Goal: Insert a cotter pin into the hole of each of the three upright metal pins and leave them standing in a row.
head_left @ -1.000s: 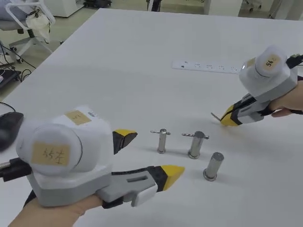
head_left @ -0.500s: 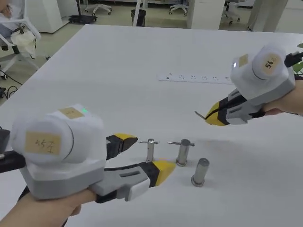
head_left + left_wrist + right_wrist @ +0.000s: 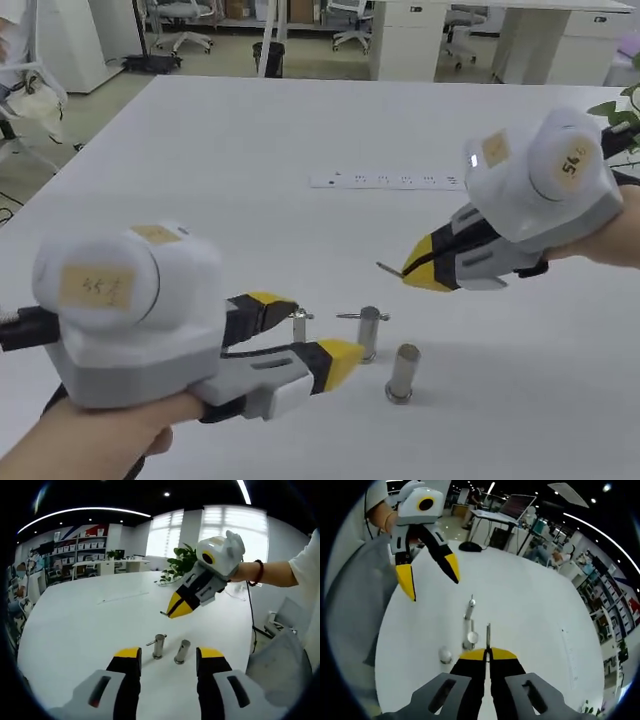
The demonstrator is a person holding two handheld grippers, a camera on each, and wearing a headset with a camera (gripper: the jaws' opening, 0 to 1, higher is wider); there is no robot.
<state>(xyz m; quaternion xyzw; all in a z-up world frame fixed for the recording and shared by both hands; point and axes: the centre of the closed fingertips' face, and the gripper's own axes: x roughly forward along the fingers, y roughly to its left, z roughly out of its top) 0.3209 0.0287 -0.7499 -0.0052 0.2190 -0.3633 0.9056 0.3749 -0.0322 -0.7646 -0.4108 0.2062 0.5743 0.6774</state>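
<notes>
White workbench (image 3: 220, 170) spreads under all I can see, with an office chair (image 3: 180, 12) on the floor far behind it. Near my edge of it, three upright metal pins stand in a short, slightly bent row. The bare pin (image 3: 404, 372), nearest me at the right end, has nothing through it, so I judge it is the one in hand. To do this well I would bring the cotter pin (image 3: 388, 268) level with the cross hole near that pin's top. I would then line its tip up with the hole and push slowly so the pin does not topple. I cannot make out the hole from here. Each pin is a short, shiny steel cylinder on a slightly wider foot. The middle pin (image 3: 369, 333) carries a thin wire crosswise near its top. So does the left pin (image 3: 299, 325), half hidden behind a jaw. The right gripper (image 3: 412, 272) hovers above and beyond the row, its jaws clamped on the cotter pin, which pokes out past the yellow tips. The left gripper (image 3: 315, 332) sits low, just beside the left pin, jaws spread and holding nothing. A power strip (image 3: 390, 181) lies well beyond.
</notes>
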